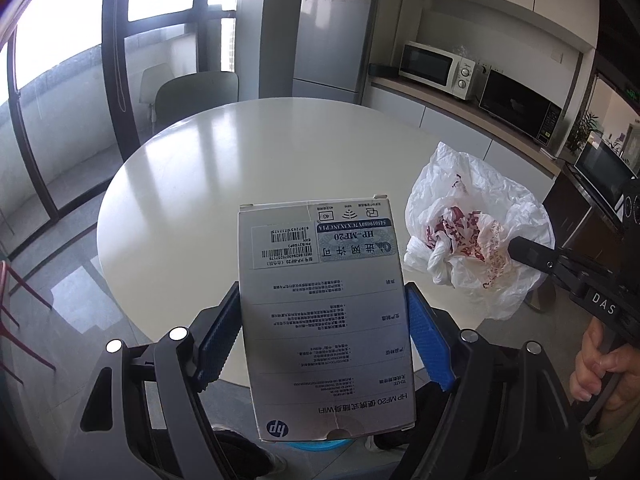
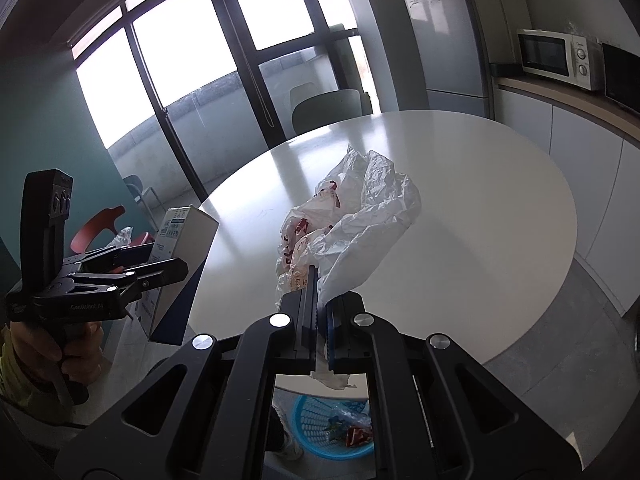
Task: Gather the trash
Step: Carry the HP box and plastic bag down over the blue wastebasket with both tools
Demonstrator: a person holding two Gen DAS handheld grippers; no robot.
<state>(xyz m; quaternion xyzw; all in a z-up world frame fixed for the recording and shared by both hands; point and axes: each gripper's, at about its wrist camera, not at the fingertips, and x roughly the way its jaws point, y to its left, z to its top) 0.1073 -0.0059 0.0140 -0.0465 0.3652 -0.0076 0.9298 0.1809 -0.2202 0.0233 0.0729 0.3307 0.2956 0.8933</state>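
The grey-white cardboard box (image 1: 326,320) reads "HP MF20", "HP-MF20" and the hp logo, while the black right gripper (image 1: 532,256) body bears "DAS".

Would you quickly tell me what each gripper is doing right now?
Left gripper: shut on the HP box.
Right gripper: shut on the white plastic bag.

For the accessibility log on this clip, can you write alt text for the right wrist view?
The right gripper is shut on a crumpled white plastic bag above a round white table, with a blue basket of trash on the floor below. At left, the left gripper holds a white box beyond the table's edge.
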